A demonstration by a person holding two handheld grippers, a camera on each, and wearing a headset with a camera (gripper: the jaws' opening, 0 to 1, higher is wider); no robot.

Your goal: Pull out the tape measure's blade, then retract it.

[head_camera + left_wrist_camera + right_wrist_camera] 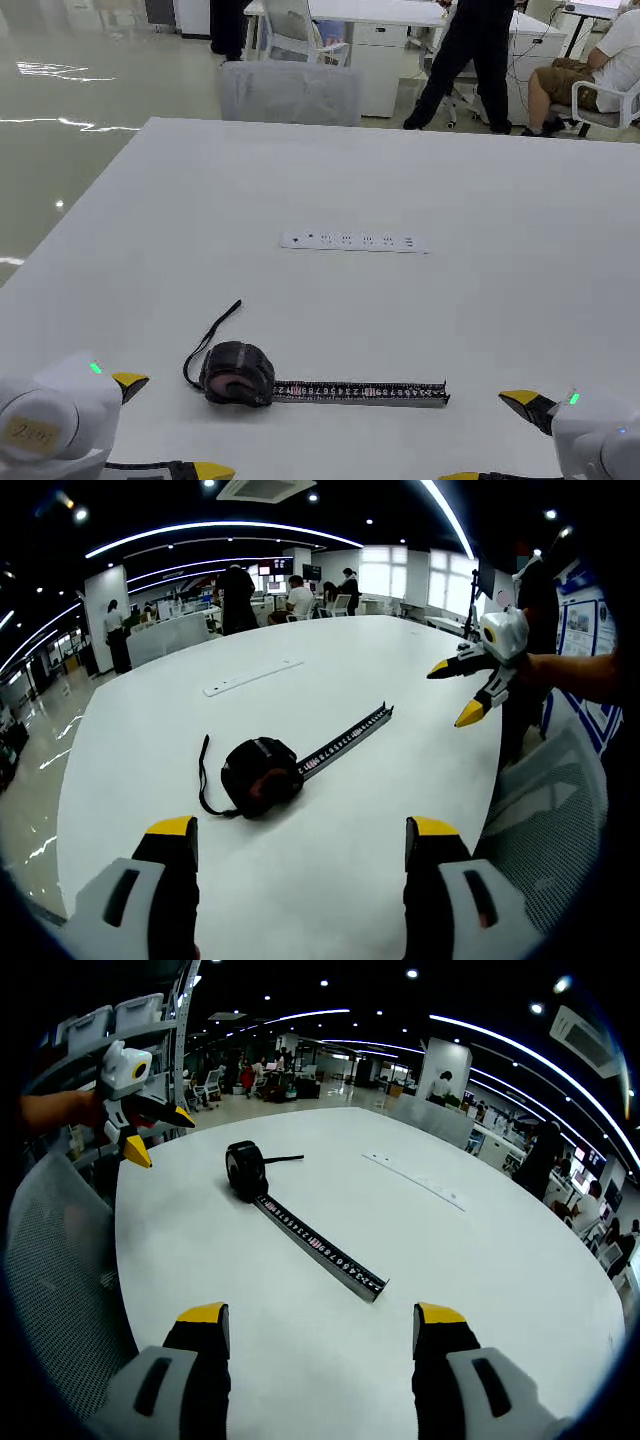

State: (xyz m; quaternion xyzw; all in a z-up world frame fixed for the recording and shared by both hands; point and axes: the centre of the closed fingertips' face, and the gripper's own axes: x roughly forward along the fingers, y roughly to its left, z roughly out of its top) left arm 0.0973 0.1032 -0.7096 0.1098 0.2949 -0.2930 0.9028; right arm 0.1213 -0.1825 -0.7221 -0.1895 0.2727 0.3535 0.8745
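A black tape measure [238,374] lies on the white table [400,180], near the front edge. Its blade [360,392] is pulled out flat to the right, and a black wrist strap [212,335] curls off to the left. My left gripper [172,425] hovers open just left of the case, holding nothing. My right gripper [490,438] is open too, a little past the blade's tip. In the left gripper view the tape measure [262,775] lies ahead of my open left gripper [302,830], with the right gripper [455,692] beyond. The right gripper view has the blade [315,1245] ahead of my right gripper [322,1315].
A white power strip [352,241] lies flat at mid-table. A grey chair [290,92] stands at the far edge. People stand and sit by desks [480,60] further back. A mesh chair [60,1260] is beside the table's near edge.
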